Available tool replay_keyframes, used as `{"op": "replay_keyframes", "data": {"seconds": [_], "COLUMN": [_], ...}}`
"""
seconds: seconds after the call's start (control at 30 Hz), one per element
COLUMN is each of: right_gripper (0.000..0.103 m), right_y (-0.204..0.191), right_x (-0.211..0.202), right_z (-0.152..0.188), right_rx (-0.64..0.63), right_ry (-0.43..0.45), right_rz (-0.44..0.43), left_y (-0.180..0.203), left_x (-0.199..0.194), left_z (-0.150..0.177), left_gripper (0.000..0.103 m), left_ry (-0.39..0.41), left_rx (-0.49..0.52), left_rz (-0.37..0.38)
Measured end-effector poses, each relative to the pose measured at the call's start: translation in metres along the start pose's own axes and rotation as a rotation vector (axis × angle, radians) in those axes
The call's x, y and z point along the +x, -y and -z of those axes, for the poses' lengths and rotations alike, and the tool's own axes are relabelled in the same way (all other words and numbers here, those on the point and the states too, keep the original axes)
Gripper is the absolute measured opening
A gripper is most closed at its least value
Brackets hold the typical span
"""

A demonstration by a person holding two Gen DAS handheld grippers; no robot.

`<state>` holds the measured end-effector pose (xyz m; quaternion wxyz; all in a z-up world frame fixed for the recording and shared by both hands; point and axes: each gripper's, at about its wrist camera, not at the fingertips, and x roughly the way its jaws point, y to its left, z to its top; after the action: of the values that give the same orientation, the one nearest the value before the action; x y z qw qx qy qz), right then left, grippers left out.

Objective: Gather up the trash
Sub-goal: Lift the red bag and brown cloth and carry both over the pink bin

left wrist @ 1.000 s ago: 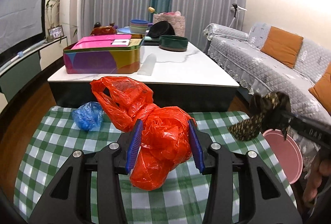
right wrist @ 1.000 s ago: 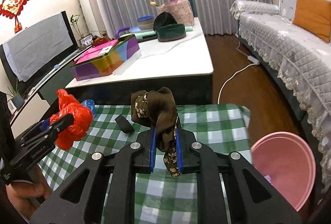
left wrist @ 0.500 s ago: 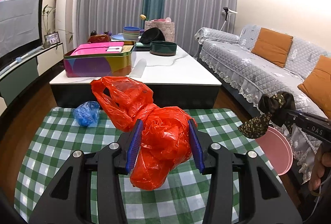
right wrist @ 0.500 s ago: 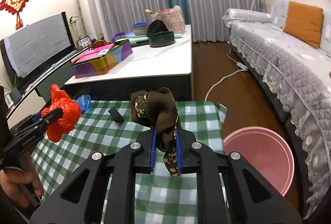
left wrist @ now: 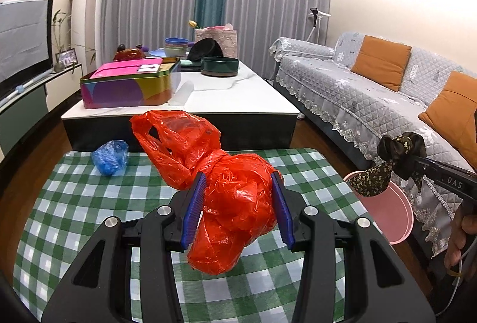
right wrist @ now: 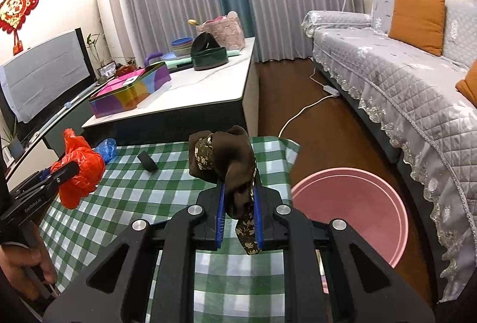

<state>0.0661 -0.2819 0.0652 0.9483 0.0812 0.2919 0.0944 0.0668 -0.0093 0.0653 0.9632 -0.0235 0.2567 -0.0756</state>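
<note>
My left gripper (left wrist: 238,189) is shut on a crumpled red plastic bag (left wrist: 226,198), held above the green checked tablecloth (left wrist: 74,203). My right gripper (right wrist: 238,198) is shut on a bunched brown cloth with a gold flower pattern (right wrist: 229,162). The right wrist view shows the red bag (right wrist: 79,168) at the left. The brown cloth (left wrist: 393,162) hangs at the right in the left wrist view, over the rim of a pink bin (left wrist: 390,212). That pink bin (right wrist: 351,203) stands on the floor right of the table. A blue plastic wad (left wrist: 110,157) lies at the table's far left.
A small black object (right wrist: 147,160) lies on the cloth near the blue wad (right wrist: 105,147). Behind stands a white low table (left wrist: 223,99) with a colourful tin (left wrist: 128,84) and bowls. A grey sofa (right wrist: 402,78) runs along the right. A white cable (right wrist: 301,111) crosses the floor.
Both grippers have moved right with their loads. The pink bin now sits closer and larger in the right wrist view, and the brown cloth hangs nearer to it.
</note>
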Motion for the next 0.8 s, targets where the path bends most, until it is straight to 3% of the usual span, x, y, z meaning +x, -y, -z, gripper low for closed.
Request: {"op": "replay_keyframes", "data": {"seconds": [0.37,0.8], "right_gripper": [0.016,0.016], "right_y": [0.018,0.022], "right_x": [-0.007,-0.006], "right_z": [0.001,-0.001], "right_rx": [0.021,0.024], "right_ry": [0.014,0.017], "right_rz": [0.032,0.038], "left_y": [0.025,0.028], "left_x": [0.011,0.016], "left_z": [-0.001,0.002], "left_gripper": [0.043,0.043], "left_ry": [-0.003,-0.010], "left_rx": [0.034,0.037], "left_rz": [0.045,0.055]}}
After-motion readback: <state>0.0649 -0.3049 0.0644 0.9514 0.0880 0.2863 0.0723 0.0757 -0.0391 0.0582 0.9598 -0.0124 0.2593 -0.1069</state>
